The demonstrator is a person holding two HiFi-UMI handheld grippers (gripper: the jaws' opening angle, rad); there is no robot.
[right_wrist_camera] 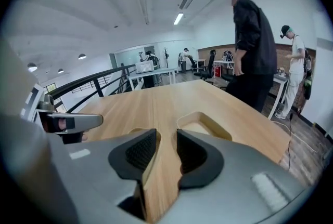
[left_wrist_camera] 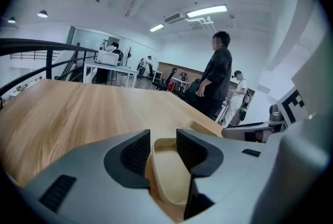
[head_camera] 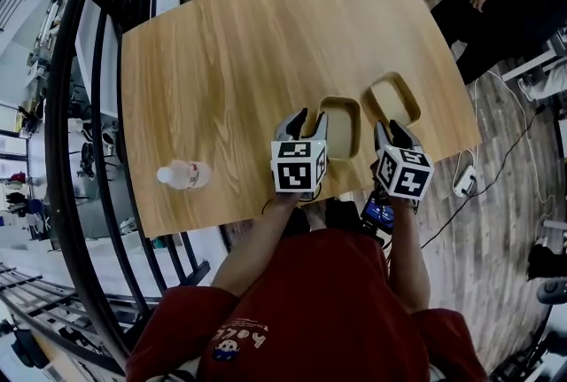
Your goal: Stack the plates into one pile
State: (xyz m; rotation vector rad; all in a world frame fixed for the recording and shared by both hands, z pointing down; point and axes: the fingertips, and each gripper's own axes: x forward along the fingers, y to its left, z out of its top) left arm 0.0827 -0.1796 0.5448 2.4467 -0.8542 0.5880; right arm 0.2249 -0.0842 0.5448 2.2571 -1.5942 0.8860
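Two tan rounded-square plates lie side by side on the wooden table [head_camera: 230,61] near its front right corner: one [head_camera: 341,125] on the left, the other [head_camera: 392,98] on the right. My left gripper [head_camera: 308,119] hovers over the near left rim of the left plate [left_wrist_camera: 166,166], jaws apart with nothing between them. My right gripper [head_camera: 392,130] hangs just before the right plate [right_wrist_camera: 203,121], also open and empty. Each gripper's marker cube faces the head camera.
A clear water bottle [head_camera: 183,175] lies on its side near the table's front left edge. A black railing [head_camera: 89,105] curves along the left. A person in black [right_wrist_camera: 252,46] stands beyond the far right side, others farther back. Cables and a power strip [head_camera: 465,181] lie on the floor.
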